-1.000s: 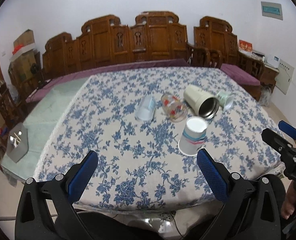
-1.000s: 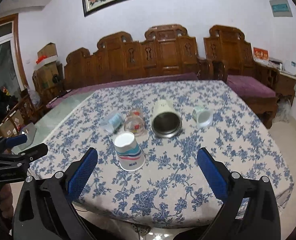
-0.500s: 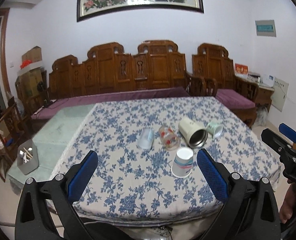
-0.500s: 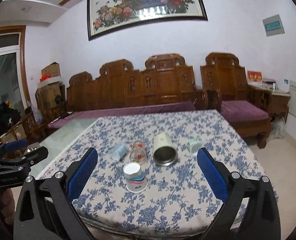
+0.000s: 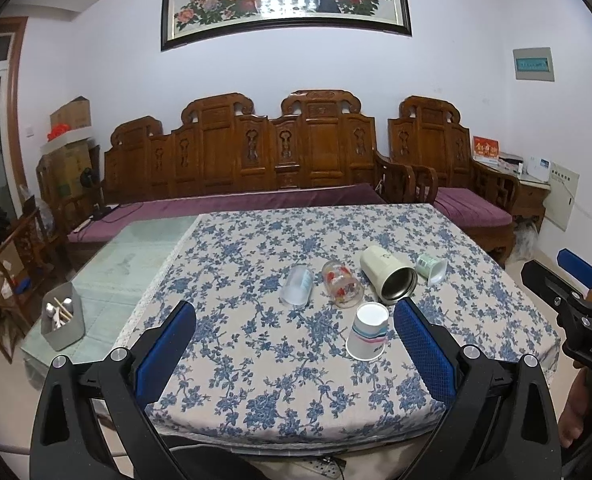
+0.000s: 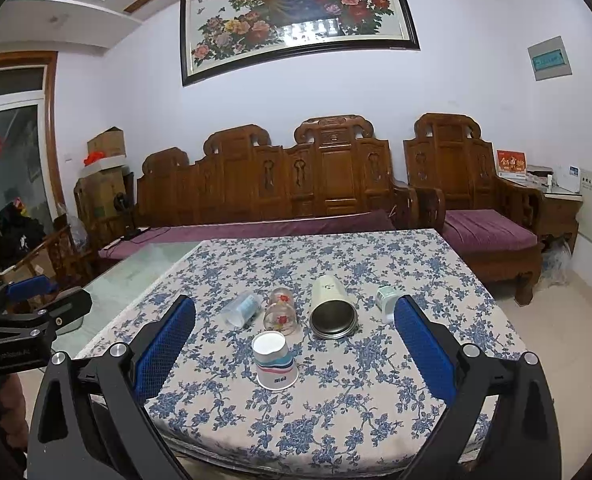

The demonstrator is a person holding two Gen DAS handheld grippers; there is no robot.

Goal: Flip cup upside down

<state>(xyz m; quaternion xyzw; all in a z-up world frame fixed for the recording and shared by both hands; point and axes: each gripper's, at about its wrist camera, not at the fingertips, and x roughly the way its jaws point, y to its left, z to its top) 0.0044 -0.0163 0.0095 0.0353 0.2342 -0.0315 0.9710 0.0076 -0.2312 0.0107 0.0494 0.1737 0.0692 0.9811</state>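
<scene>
I have pulled both rigs back and tilted them up: over the last second the worktop (image 5: 256, 360) has shrunk toward the lower half of each view and the wall painting (image 6: 296, 20) has come into sight. The paper cup (image 5: 367, 332) has not shifted; it stands mouth down, base up, near the front edge of the worktop, lower centre in both views. Behind it four more vessels lie on their sides in a row: a clear plastic cup (image 5: 297, 290), a flowered glass (image 5: 342, 289), a steel-lined mug (image 5: 390, 280) and a small green cup (image 5: 432, 268).

The left tongs (image 5: 292, 356) stand wide apart and hold nothing; the right tongs (image 6: 294, 352) are the same, well short of the cup. I judge the flip done for this cup, with the retreat marking the end of that step. If more cups are to be turned, the ones on their sides are what remains.
</scene>
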